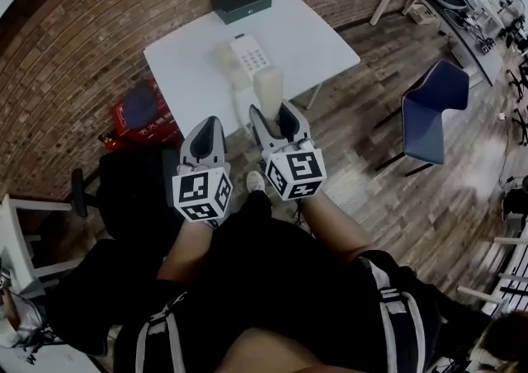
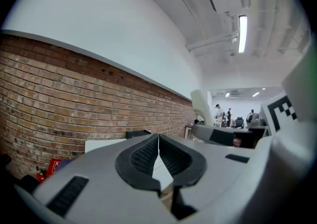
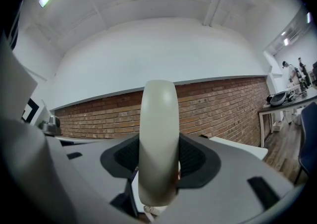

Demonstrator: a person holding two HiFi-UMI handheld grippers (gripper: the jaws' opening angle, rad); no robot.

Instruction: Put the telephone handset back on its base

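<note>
My right gripper [image 1: 279, 109] is shut on the cream telephone handset [image 1: 268, 91], which stands upright between its jaws above the near edge of the white table [image 1: 186, 58]. In the right gripper view the handset [image 3: 158, 139] fills the middle, pressed between the dark pads [image 3: 190, 156]. The white telephone base [image 1: 247, 54] with its keypad lies on the table beyond the handset. My left gripper [image 1: 206, 128] hangs beside the right one, nearer the table's left front. Its jaws meet with nothing between them, as the left gripper [image 2: 158, 143] shows in its own view.
A dark green box [image 1: 241, 2] lies at the table's far edge by the brick wall. A red crate [image 1: 144, 115] sits on the floor left of the table. A blue chair [image 1: 433, 111] stands to the right, with a desk [image 1: 445, 0] behind it.
</note>
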